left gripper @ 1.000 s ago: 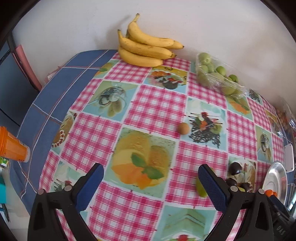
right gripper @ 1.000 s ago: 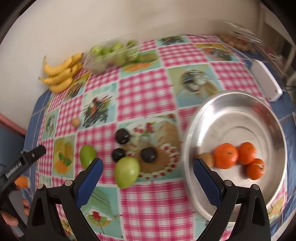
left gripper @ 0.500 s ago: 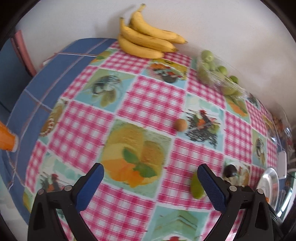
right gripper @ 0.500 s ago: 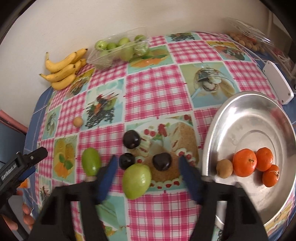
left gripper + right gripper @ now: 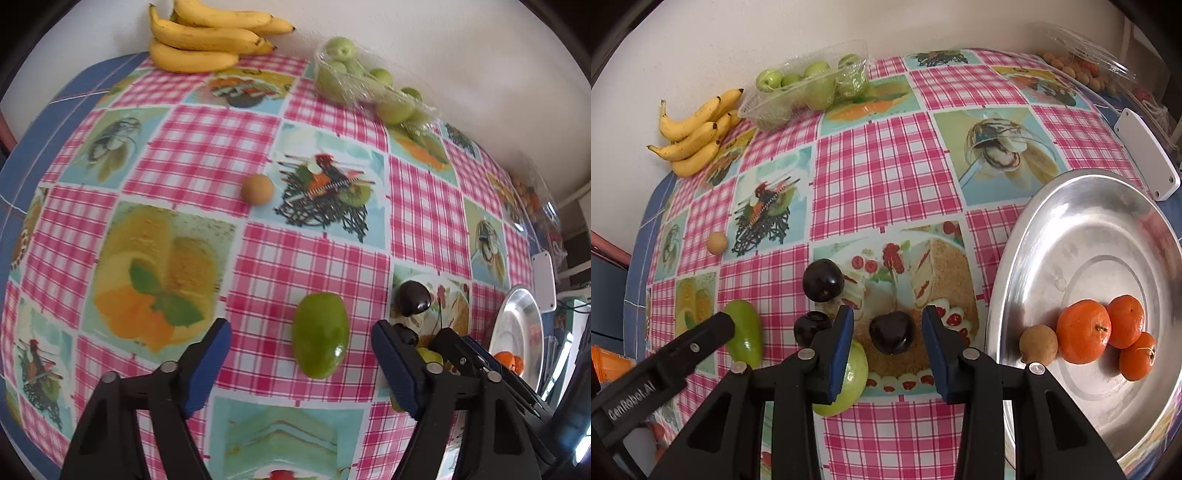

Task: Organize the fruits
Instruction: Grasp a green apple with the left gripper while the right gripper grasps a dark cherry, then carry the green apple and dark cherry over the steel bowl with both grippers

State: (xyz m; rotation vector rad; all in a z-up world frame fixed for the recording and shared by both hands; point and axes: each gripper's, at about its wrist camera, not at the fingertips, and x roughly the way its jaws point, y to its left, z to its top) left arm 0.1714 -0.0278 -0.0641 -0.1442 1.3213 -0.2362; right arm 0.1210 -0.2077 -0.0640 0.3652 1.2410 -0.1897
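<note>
Both hands are mid-pick: the right gripper point(image 5: 888, 334) has just been narrowing around a dark plum point(image 5: 892, 332) at nine o'clock from the steel plate point(image 5: 1086, 206), pads not yet touching, while the left gripper point(image 5: 301, 345), jaws apart and just closing, straddles a green mango point(image 5: 320, 334); each must next clamp, then lift.

A plain white wall point(image 5: 701, 40) backs the table's pink checked cloth point(image 5: 886, 155)
</note>
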